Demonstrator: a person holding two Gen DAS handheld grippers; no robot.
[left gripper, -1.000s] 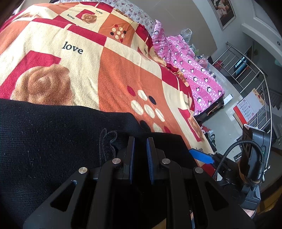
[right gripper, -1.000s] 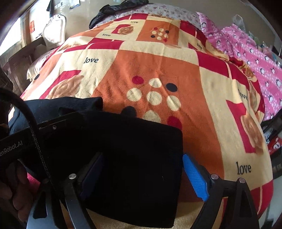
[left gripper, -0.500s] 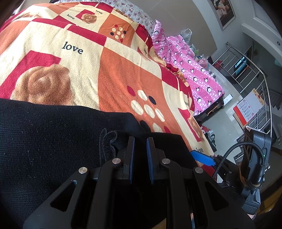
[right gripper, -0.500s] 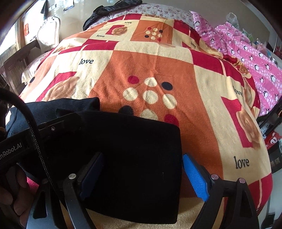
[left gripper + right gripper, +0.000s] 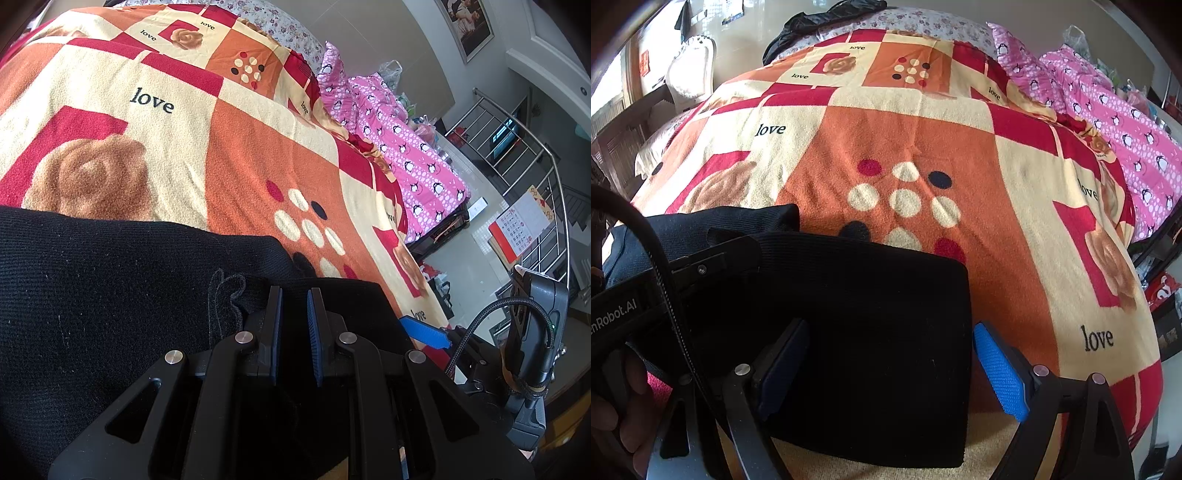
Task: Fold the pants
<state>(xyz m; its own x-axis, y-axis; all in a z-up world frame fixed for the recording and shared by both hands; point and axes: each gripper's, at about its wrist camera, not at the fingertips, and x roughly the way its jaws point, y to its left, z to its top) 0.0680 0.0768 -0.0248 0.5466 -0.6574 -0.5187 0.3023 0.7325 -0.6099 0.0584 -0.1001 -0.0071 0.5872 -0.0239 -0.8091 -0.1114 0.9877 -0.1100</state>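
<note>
1. Black ribbed-knit pants (image 5: 871, 325) are lying folded into a thick rectangular stack at the near edge of the orange, red and cream "love" print fleece blanket (image 5: 916, 122); more of the black fabric is spreading off to the left in the left wrist view (image 5: 110, 295).
2. Step in hand, judged: squaring up or closing the next fold of the stack.
3. Doing it well: the pads should be biting all layers at 1 edge, not just the top ply; the fold should be carried low and flat so layers are not sliding; both edges should be lining up before release.
4. Left gripper (image 5: 294, 332) is sitting low over the black fabric, jaws nearly closed with only a narrow slit between the 2 blue pads; cannot tell if any cloth is pinched in that slit.
5. Right gripper (image 5: 886, 369) is hanging over the stack with jaws spread wide, the 2 pads straddling its width; bright blue right pad (image 5: 1001, 373) is just beside the stack's right edge, dark left pad (image 5: 783, 362) over the fabric. Nothing looks clamped.
6. A hand (image 5: 620, 413) is gripping the left tool's handle at lower left.
</note>
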